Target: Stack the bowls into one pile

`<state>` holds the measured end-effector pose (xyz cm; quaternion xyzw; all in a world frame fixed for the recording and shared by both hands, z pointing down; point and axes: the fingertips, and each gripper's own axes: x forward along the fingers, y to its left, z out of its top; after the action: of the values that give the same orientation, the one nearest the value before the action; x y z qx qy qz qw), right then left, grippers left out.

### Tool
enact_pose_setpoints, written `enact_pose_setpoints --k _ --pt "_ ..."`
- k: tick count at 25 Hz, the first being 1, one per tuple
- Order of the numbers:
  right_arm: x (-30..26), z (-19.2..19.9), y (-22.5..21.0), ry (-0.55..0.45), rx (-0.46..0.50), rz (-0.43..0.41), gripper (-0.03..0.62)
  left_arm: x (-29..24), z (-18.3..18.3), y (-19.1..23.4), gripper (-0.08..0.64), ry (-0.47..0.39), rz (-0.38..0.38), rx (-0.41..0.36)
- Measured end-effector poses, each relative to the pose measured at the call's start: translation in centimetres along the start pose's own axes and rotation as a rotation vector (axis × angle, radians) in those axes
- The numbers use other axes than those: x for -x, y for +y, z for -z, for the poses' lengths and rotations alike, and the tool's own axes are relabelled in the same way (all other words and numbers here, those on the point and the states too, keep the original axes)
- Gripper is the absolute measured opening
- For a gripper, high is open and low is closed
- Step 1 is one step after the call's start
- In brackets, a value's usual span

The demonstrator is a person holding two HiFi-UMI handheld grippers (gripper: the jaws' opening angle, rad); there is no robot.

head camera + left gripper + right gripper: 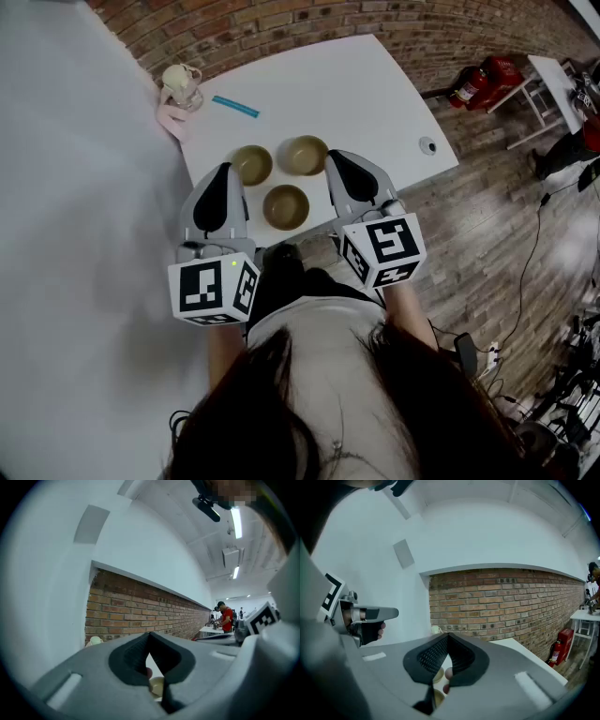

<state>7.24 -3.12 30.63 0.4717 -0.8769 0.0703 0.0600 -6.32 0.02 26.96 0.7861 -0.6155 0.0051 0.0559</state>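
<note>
Three bowls (285,206) lying apart in a triangle on table (366,94), at 10, 2 and 6 o'clock. Flanked at 9 and 3 by left gripper (223,172) and right gripper (332,157), raised, both pressed together on nothing. Probably poised to start, stacking not yet begun.

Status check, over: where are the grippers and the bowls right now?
Left gripper shut, empty, at near edge of table. Right gripper same. Far-left bowl, far-right bowl, near bowl all apart, none stacked. Nothing blocking them.

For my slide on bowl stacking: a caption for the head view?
Before stacking: near bowl, far-left bowl and far-right bowl sit unstacked on the white table; left gripper and right gripper shut, empty.
</note>
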Motion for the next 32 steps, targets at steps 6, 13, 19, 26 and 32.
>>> enact_pose_setpoints --k 6,13,19,26,32 --pt "-1.0 0.5 0.0 0.014 -0.013 -0.002 0.003 -0.7 0.0 0.6 0.0 0.002 0.008 -0.003" --pt "-2.2 2.8 -0.1 0.078 -0.048 -0.004 0.003 -1.3 0.7 1.4 -0.002 0.02 0.007 -0.003" --pt "-3.2 5.0 0.2 0.13 -0.057 -0.008 0.003 -1.8 1.6 2.0 -0.001 0.041 0.006 0.006" --pt "-4.0 6.9 0.5 0.175 -0.073 -0.015 0.003 -2.1 1.8 2.4 0.0 0.042 0.011 0.015" --pt "-4.5 8.8 0.5 0.226 -0.082 -0.023 0.003 -2.4 1.8 2.5 0.0 0.038 0.015 0.024"
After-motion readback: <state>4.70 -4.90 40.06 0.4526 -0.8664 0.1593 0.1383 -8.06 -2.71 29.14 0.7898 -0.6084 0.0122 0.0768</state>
